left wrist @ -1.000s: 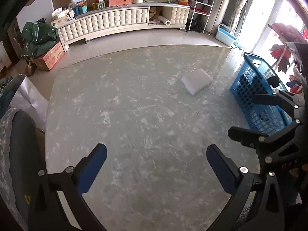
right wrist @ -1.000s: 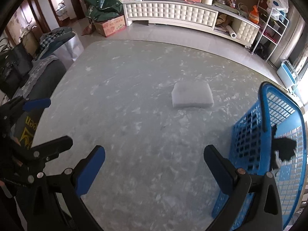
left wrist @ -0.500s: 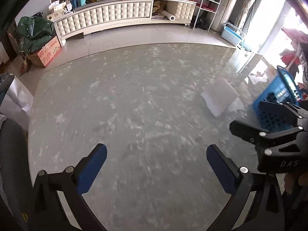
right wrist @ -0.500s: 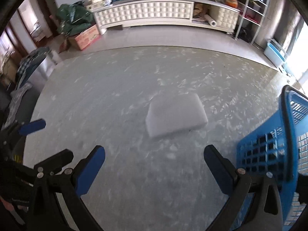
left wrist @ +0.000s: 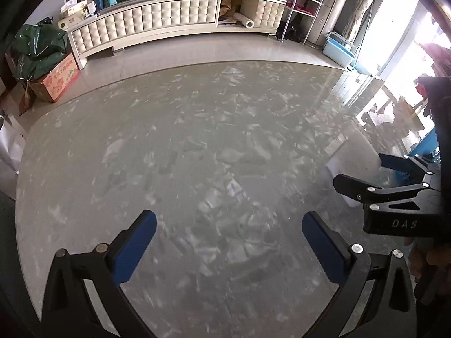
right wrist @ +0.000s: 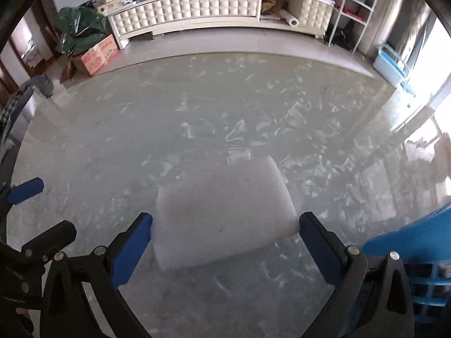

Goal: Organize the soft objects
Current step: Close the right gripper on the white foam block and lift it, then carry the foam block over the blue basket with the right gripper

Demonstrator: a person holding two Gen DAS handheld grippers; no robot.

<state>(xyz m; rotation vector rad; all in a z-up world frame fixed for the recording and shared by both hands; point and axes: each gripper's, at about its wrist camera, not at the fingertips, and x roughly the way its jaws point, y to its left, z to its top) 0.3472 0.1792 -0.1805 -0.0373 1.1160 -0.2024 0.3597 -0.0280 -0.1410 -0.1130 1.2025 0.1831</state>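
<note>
White foam pad [right wrist: 225,214] lies flat on table [right wrist: 197,124] at lower centre, long axis crosswise between spread-apart right gripper [right wrist: 225,225] fingers; left gripper [left wrist: 229,225] apart, farther off.

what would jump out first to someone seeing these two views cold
The white foam pad lies flat on the marbled table, framed between the open right gripper. A blue basket sits at the table's right edge. The left gripper hangs open over bare tabletop.
</note>
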